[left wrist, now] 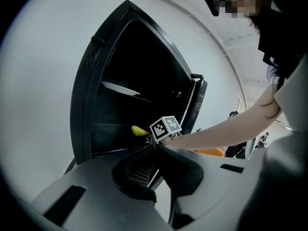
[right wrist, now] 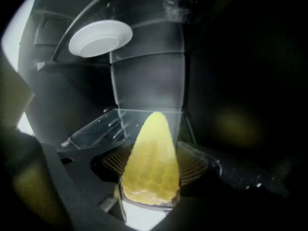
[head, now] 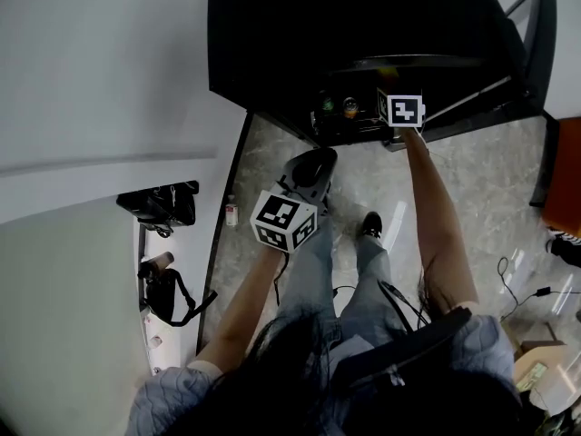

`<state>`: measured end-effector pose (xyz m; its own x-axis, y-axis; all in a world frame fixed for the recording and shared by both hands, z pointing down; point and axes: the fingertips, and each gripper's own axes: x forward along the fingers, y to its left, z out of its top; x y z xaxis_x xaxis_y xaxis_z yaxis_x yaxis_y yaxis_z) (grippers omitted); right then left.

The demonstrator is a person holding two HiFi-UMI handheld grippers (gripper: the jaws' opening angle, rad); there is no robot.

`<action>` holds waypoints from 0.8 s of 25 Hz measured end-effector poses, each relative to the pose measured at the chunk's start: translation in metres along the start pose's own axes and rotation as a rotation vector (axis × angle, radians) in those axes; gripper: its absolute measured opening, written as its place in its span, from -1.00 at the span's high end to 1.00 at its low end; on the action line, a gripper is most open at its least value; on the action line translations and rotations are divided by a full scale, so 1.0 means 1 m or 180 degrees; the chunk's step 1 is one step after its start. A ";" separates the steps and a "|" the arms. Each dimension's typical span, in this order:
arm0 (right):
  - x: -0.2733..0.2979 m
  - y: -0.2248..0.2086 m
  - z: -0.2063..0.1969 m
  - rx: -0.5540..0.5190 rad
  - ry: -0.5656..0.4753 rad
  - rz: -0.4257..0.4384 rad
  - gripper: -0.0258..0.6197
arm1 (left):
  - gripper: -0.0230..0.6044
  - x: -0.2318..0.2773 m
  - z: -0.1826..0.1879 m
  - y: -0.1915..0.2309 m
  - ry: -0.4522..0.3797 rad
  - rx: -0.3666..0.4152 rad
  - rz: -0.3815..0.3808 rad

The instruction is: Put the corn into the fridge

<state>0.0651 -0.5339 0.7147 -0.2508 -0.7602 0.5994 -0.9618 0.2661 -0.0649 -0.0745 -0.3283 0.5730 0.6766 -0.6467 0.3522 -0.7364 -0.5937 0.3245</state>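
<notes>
A white plate [right wrist: 100, 37] sits high inside the open black fridge [left wrist: 81, 114], with a clear shelf [right wrist: 94, 131] just ahead. The right gripper [right wrist: 153, 155] reaches in, its jaws wide and the corn [right wrist: 150, 174] lying loose between them. The left gripper [left wrist: 154, 149] hangs outside the fridge, its jaws together and empty.

Yellow corn [right wrist: 151, 160], black fridge [head: 272, 34]

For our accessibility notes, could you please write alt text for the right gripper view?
A yellow corn lies between the right gripper's spread fingers, tip pointing into the dark fridge. A clear shelf lies beyond it, a white plate upper left.
</notes>
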 end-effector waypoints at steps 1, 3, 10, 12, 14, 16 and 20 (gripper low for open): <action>-0.004 -0.002 0.003 0.0003 -0.0049 -0.0036 0.03 | 0.86 0.000 -0.001 -0.001 0.0008 -0.0001 -0.0002; -0.011 -0.001 0.010 0.0003 -0.0175 -0.0048 0.02 | 0.86 0.000 -0.004 -0.002 0.0027 -0.0004 -0.0005; -0.043 0.015 0.031 -0.0163 -0.0498 0.0080 0.03 | 0.86 0.001 -0.008 -0.012 0.0060 0.0010 -0.0041; -0.053 0.021 0.035 -0.0212 -0.0542 0.0136 0.03 | 0.86 0.002 -0.007 -0.015 0.0063 0.0028 -0.0046; -0.062 0.028 0.039 -0.0223 -0.0579 0.0198 0.03 | 0.86 0.003 -0.005 -0.017 0.0052 0.0029 -0.0041; -0.071 0.032 0.041 -0.0168 -0.0623 0.0230 0.03 | 0.86 0.004 -0.003 -0.019 0.0041 0.0028 -0.0037; -0.088 0.039 0.038 0.0000 -0.0649 0.0300 0.03 | 0.86 0.004 0.002 -0.023 0.0027 0.0039 -0.0034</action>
<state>0.0457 -0.4794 0.6290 -0.3567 -0.8360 0.4170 -0.9330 0.3417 -0.1130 -0.0548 -0.3181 0.5649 0.6843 -0.6363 0.3562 -0.7291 -0.6064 0.3173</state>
